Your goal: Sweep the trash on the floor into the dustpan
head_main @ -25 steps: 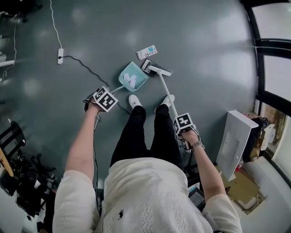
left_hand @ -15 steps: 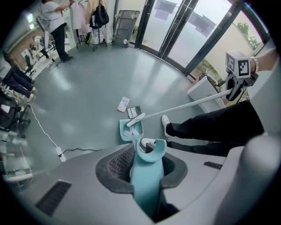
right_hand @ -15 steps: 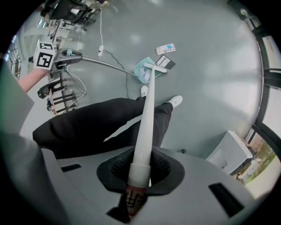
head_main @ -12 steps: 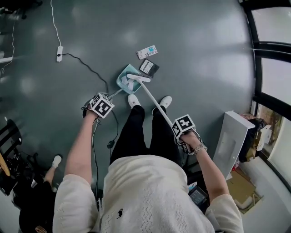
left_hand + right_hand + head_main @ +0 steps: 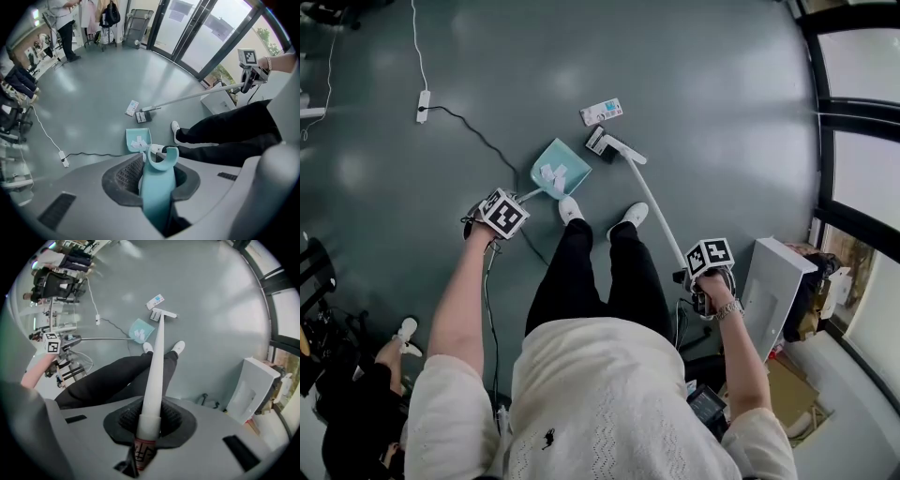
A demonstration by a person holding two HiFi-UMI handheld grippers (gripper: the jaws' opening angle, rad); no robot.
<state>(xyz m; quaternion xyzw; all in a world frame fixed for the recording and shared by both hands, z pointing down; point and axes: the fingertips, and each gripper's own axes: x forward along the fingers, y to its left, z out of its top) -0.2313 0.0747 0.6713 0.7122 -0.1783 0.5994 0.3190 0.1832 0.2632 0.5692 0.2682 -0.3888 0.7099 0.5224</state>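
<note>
A teal dustpan (image 5: pixel 559 171) lies on the grey floor with white paper scraps in it. My left gripper (image 5: pixel 503 214) is shut on its teal handle (image 5: pixel 157 185); the pan (image 5: pixel 138 139) shows beyond the jaws. My right gripper (image 5: pixel 710 259) is shut on the white broom handle (image 5: pixel 155 366). The broom head (image 5: pixel 622 147) rests on the floor right of the pan, touching a dark packet (image 5: pixel 597 141). A white and blue packet (image 5: pixel 602 112) lies just beyond it. Both packets (image 5: pixel 155 301) also show past the broom head (image 5: pixel 164 313) in the right gripper view.
My white shoes (image 5: pixel 570 208) stand just behind the dustpan. A power strip (image 5: pixel 423 106) with a black cable runs across the floor towards the pan. A white cabinet (image 5: pixel 773 286) stands at the right by the windows. A person (image 5: pixel 389 361) crouches at the lower left.
The broom head has swung from over the dustpan back out to the right, behind the dark packet. My right gripper moved right and down. The dustpan shifted slightly.
</note>
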